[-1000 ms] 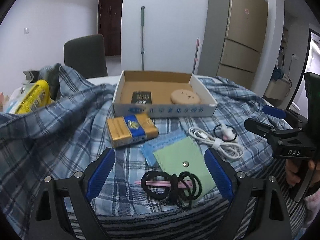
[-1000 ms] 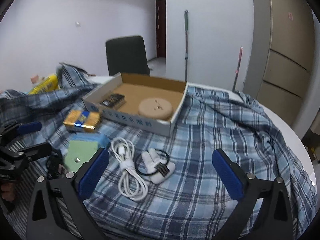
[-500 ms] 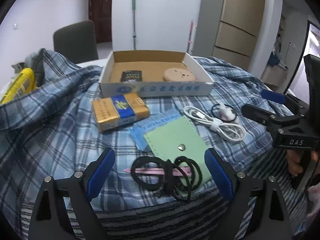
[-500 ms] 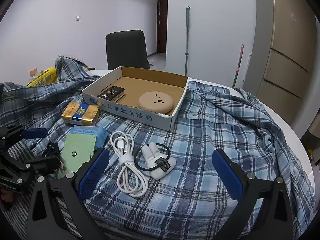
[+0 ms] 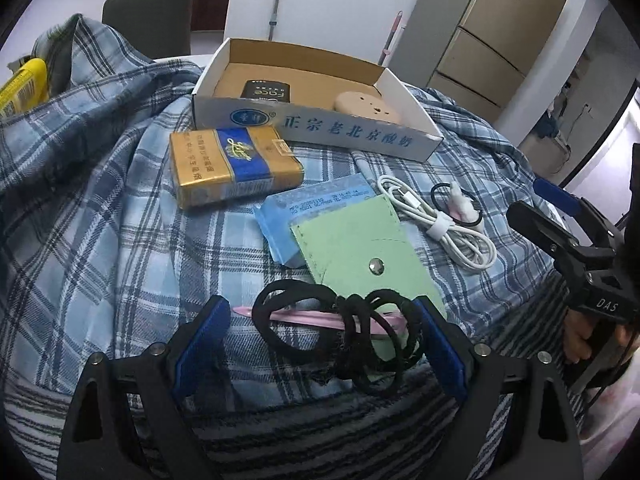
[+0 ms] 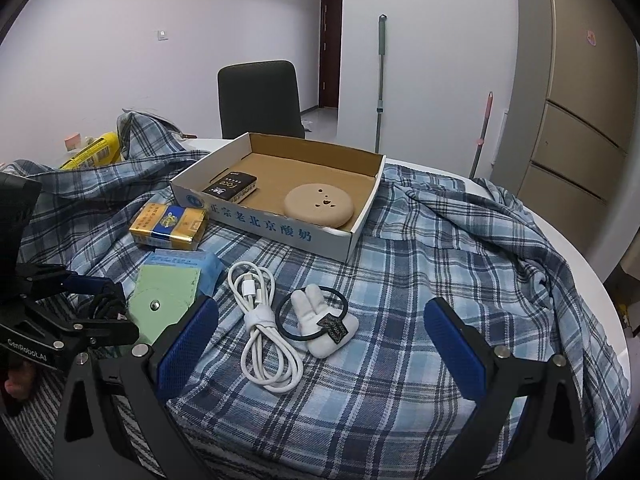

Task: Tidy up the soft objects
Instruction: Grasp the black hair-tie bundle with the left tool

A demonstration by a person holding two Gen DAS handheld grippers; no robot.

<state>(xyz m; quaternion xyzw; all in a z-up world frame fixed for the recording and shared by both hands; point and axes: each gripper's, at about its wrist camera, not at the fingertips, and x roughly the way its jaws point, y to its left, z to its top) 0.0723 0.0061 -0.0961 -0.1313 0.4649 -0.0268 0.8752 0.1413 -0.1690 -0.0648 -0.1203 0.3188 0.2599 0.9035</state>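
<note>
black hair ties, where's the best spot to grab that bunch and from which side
Grip the knotted middle of the black hair ties, where the loops cross over the pink clip. Come from above with the open left hand-held gripper, one finger on each side: the bunch lies flat on the plaid cloth, so a side approach would likely only push it.

I see bare plaid cloth (image 6: 420,280) right of the cable (image 6: 260,320) for my right hand-held gripper (image 6: 320,340); the box (image 6: 280,226) blocks ahead, and the left hand-held gripper (image 6: 96,308) crowds the wallet (image 6: 164,300).

Black hand-held gripper (image 5: 320,340) frames, blue textured pads (image 5: 200,340), silver screws, white "DAS" lettering.
</note>
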